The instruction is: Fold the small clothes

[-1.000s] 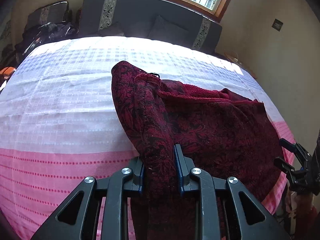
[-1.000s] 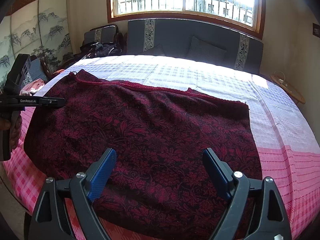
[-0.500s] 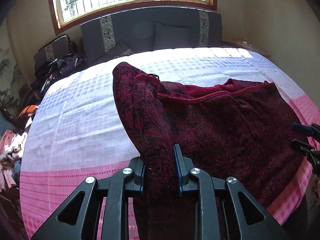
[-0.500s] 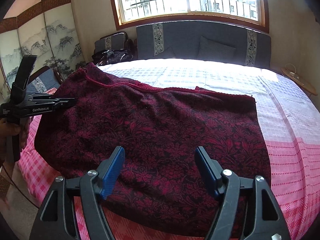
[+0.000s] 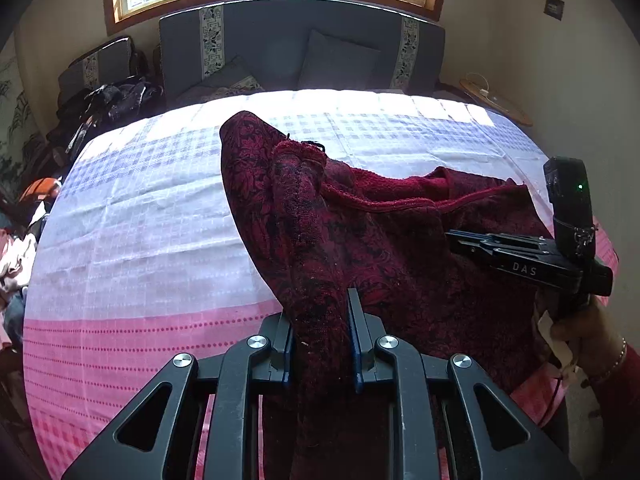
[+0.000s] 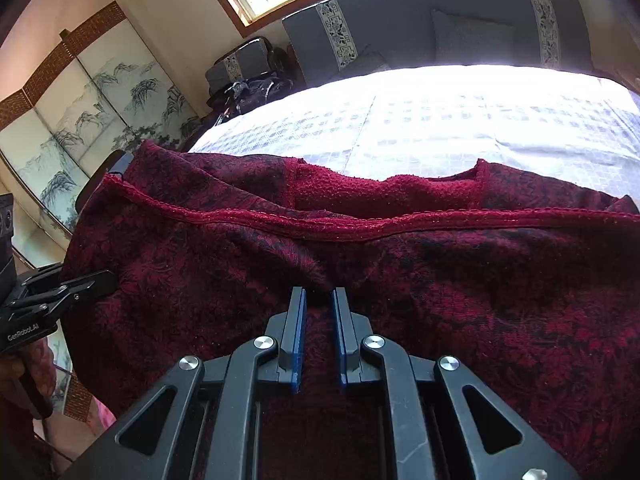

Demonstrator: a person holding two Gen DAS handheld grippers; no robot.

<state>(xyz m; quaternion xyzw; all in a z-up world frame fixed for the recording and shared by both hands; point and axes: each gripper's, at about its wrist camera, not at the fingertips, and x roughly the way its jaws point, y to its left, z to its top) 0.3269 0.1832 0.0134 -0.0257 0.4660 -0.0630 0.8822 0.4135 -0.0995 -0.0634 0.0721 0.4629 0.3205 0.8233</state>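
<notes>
A dark red flowered garment lies spread over the bed, one side pulled up into a peak. My left gripper is shut on a thick fold of that raised side. In the right wrist view the garment fills the lower half, its hem and fuzzy inside showing. My right gripper is closing, with a pinch of the cloth pressed between its blue pads. Each gripper also shows in the other's view: the right gripper at the garment's right edge, the left gripper at its left edge.
The bed cover is white checked at the back and pink at the front. A grey headboard with cushions stands under the window. A painted folding screen and piled clothes are on the left, a small round table on the right.
My right gripper has gone from wide open to nearly shut, pinching the cloth, and has come in low over the garment. The left gripper has lifted its fold a little.
</notes>
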